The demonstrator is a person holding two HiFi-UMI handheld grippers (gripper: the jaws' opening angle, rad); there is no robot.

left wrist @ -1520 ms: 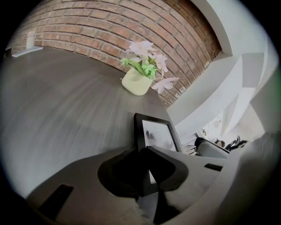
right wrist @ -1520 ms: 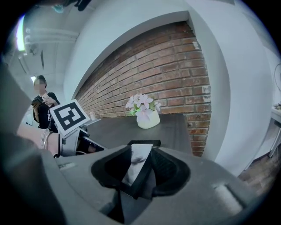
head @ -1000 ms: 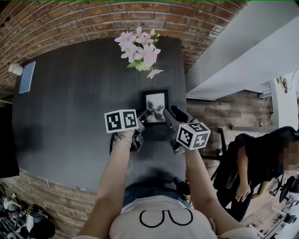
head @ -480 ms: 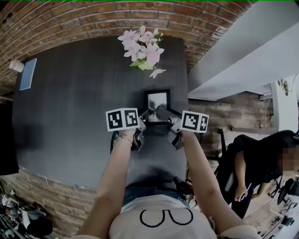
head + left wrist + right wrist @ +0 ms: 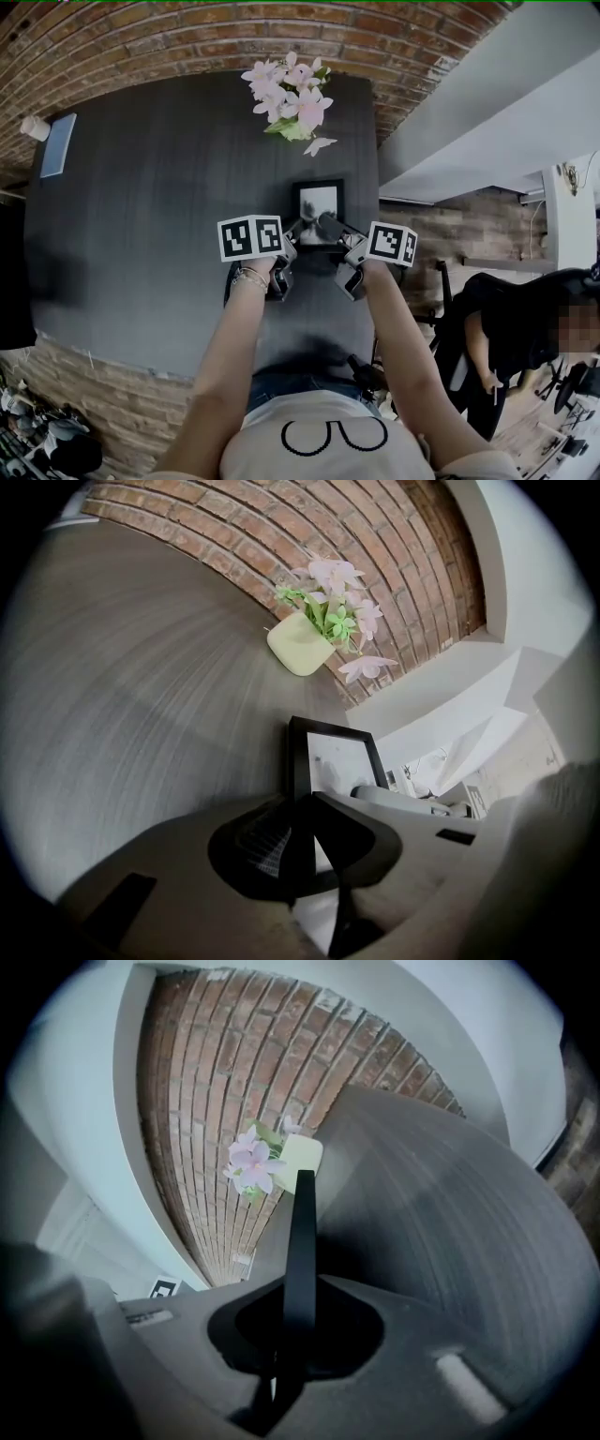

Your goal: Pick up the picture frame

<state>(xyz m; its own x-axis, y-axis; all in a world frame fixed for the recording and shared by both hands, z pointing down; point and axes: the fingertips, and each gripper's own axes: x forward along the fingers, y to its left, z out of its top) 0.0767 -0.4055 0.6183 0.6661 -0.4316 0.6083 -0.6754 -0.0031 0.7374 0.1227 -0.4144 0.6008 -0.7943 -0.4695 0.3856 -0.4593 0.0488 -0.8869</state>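
My left claw (image 5: 300,810) is clamped on the picture frame's (image 5: 317,201) left edge. My right claw (image 5: 298,1283) is closing on its right edge, which sits between the jaws. The frame reaches ahead of both claws over the dark surface (image 5: 141,206).

On the table (image 5: 150,206), close to its right edge, about midway between near and far: picture frame (image 5: 317,200). Beyond it, by the far edge: flower pot (image 5: 298,647). At the far left corner: cup (image 5: 36,127), flat pad (image 5: 56,145) just right of it. Behind the table: brick wall (image 5: 187,37). Well off to the right: person (image 5: 511,328).
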